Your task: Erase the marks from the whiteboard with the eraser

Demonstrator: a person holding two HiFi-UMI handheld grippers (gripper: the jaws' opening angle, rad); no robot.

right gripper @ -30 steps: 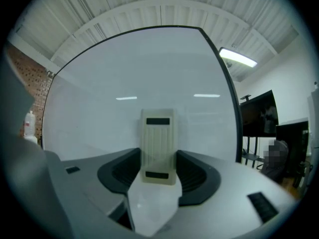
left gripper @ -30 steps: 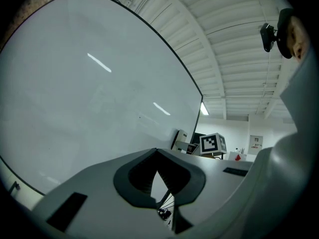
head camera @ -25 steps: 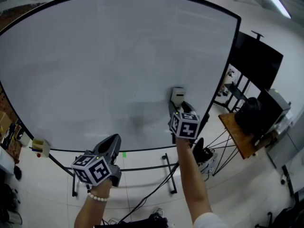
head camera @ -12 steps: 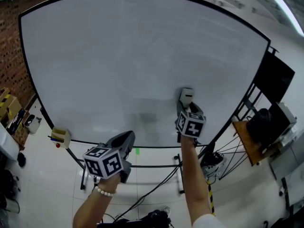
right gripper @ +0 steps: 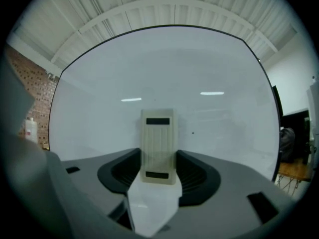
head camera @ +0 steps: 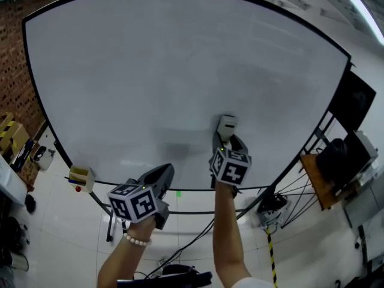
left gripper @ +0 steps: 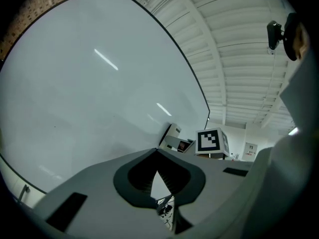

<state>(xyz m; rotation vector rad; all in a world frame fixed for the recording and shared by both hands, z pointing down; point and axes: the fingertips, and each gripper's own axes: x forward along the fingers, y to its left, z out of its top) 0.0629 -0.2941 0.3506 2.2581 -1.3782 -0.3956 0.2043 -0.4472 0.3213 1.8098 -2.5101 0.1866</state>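
1. White floor tiles and a brick wall point(head camera: 12, 71) at 9 o'clock frame a big whiteboard point(head camera: 150, 71) on a wheeled stand; it fills most of the head view.
2. At about 5 o'clock from the board's middle, the right gripper point(head camera: 225, 140) holds a cream-coloured eraser point(head camera: 226, 125) pointing up toward 12 o'clock, against or very close to the board.
3. In the right gripper view, the jaws are closed part-way onto the eraser point(right gripper: 158, 143), one dark pad on each long side. The right gripper point(right gripper: 158, 169) grips its lower half, and the upper half sticks out in front of the board.
4. Down at 7 o'clock in the head view, the left gripper point(head camera: 162, 174) hangs below the board's bottom edge, apart from it.
5. Its own view shows the left gripper point(left gripper: 157, 156) with jaw tips meeting and nothing between them; only floor and cables show through the gap behind the tips.
6. A small yellowish box point(head camera: 79, 176) sits by the board's lower edge at 8 o'clock.
7. No clear writing is visible on the board. A faint grey haze point(head camera: 174, 147) lies at 9 o'clock from the eraser, and the right gripper view shows a tiny dark speck point(right gripper: 193, 132).
8. Judging from this, the erasing looks nearly finished, with perhaps that haze and the speck left to wipe.
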